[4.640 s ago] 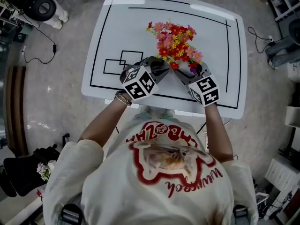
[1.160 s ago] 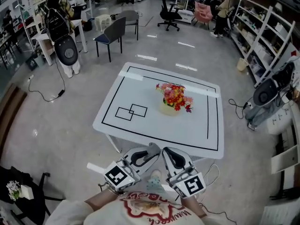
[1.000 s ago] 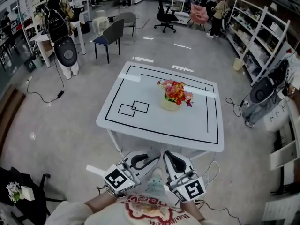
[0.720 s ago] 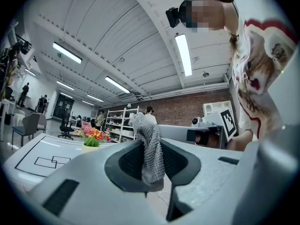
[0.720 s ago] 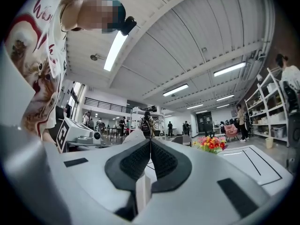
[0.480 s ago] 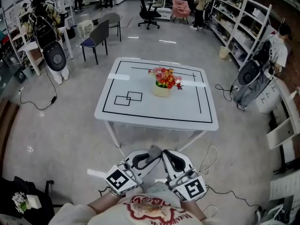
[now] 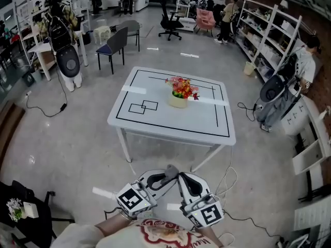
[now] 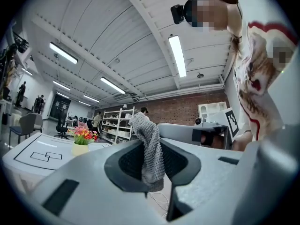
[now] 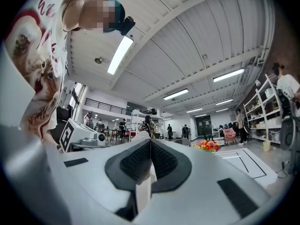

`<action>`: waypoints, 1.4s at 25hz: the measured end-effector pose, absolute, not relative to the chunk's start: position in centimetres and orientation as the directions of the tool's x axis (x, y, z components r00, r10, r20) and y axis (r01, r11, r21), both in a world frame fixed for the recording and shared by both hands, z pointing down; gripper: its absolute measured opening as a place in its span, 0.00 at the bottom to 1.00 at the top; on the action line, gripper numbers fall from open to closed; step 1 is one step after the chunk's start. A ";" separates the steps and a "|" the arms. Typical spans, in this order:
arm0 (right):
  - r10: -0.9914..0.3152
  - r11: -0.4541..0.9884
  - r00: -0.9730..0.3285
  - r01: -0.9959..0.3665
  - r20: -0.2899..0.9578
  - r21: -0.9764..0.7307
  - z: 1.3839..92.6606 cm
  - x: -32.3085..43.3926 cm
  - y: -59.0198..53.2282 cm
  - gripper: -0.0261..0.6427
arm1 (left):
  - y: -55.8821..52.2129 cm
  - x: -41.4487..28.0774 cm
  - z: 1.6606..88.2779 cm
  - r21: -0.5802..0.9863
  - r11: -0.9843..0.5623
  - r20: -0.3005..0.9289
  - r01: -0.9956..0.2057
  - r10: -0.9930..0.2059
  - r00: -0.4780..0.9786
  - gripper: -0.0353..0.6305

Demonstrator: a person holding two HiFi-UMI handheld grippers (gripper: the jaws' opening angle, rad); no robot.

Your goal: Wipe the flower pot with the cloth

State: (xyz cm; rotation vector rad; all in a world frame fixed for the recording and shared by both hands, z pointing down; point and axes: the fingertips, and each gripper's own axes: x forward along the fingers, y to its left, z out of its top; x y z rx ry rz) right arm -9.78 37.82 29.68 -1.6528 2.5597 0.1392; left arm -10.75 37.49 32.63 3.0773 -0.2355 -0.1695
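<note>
Bright, even indoor light from ceiling tube lamps (image 8: 177, 55). Head view sharp, lines bending toward edges. Glare strips on white counter (image 7: 170, 120) at 10 and 2 o'clock; faint shadow beneath on glossy floor (image 7: 77, 133). Both gripper views fisheye, black vignette at corners, near foreground soft.

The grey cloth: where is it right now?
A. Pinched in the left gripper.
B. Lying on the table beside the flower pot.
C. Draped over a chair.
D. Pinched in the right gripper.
A: the left gripper view shows the cloth pinched in the left gripper; the right gripper is shut on nothing.
</note>
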 end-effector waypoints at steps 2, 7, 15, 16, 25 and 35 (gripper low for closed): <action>-0.904 0.406 -0.405 -0.914 -0.135 0.025 29.4 -9.3 40.2 0.04 | 39.6 -10.7 32.7 0.060 -0.984 -0.119 -0.169 -0.175 0.977 0.15; -0.901 0.424 -0.423 -0.906 -0.097 0.016 30.0 -8.5 47.0 0.04 | 45.5 -10.4 32.6 0.105 -0.969 -0.150 -0.224 -0.238 0.960 0.15; -0.896 0.436 -0.434 -0.900 -0.092 0.007 30.3 -8.6 51.7 0.04 | 51.3 -11.1 33.6 0.119 -0.964 -0.107 -0.237 -0.249 0.963 0.15; -0.896 0.436 -0.434 -0.900 -0.095 0.006 30.2 -8.7 51.7 0.04 | 51.3 -11.2 33.5 0.110 -0.966 -0.106 -0.232 -0.244 0.964 0.15; -0.897 0.414 -0.417 -0.909 -0.149 0.048 27.3 -9.9 50.2 0.04 | 49.3 -11.9 30.9 0.069 -0.978 -0.132 -0.197 -0.205 0.970 0.15; -0.901 0.411 -0.413 -0.911 -0.132 0.043 27.7 -11.3 49.3 0.04 | 48.3 -13.4 31.0 0.048 -0.978 -0.126 -0.202 -0.207 0.970 0.15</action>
